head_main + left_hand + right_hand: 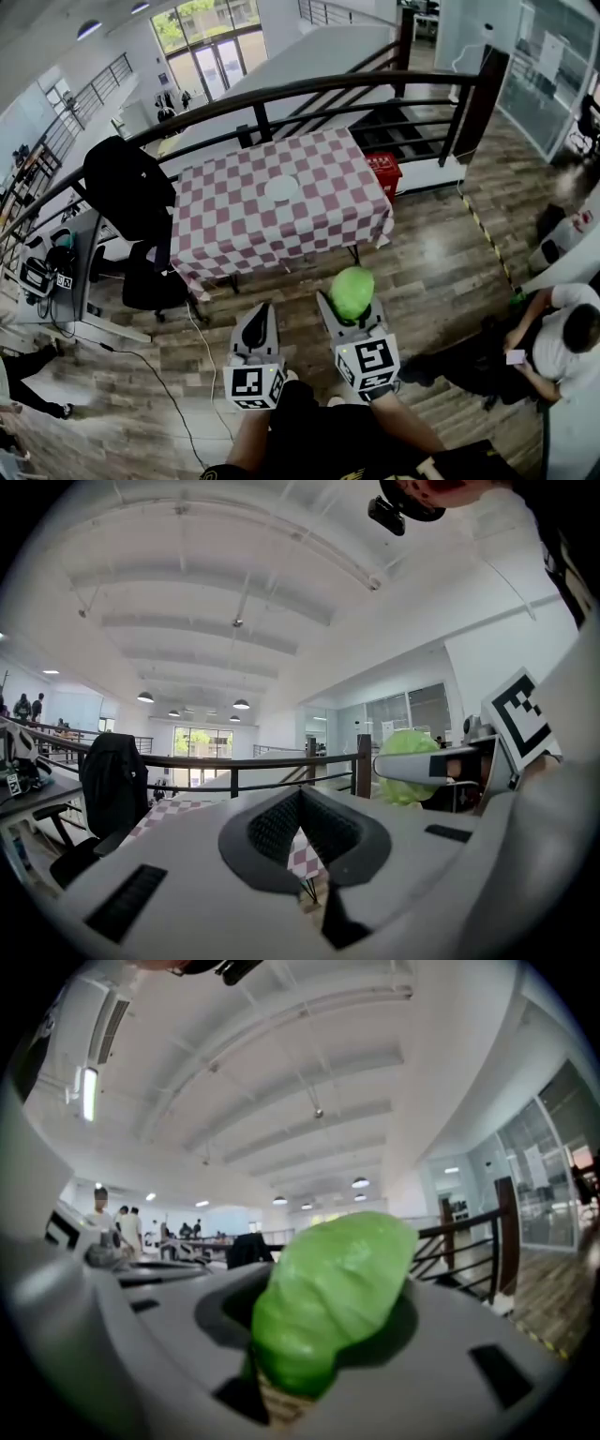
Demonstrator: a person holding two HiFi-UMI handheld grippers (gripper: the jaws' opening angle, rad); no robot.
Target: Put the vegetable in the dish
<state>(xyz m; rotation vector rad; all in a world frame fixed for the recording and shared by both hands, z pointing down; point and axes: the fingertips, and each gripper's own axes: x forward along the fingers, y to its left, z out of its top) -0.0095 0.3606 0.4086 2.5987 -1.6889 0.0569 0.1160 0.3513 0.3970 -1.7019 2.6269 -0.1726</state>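
Grips the green leafy vegetable (333,1288) in the right hand-held gripper (352,302), jaws partly spread and pressed against its sides. Carries it in the air above the wooden floor (441,253), well short of the table (234,234). Holds the left hand-held gripper (257,328) just to the left of the right one, jaw tips together and nothing between them. Judging by this: pick-up done, delivery not yet. Left to do: cross the floor, reach over the near edge of the checked cloth, lower the vegetable into the white dish (281,188) near the middle of the table top, then let go. Open floor straight ahead as far as the near table edge. To watch on the way: a black chair (127,187) close by the table's left side, a cable (194,328) trailing over the floor at near left, a red crate (382,172) by the far right corner, a seated person (562,342) well off to the right. Beyond the far edge, a dark railing (309,89), so probably best approached from the near side. Bare cloth all round the dish, with room to come down from above without brushing anything.
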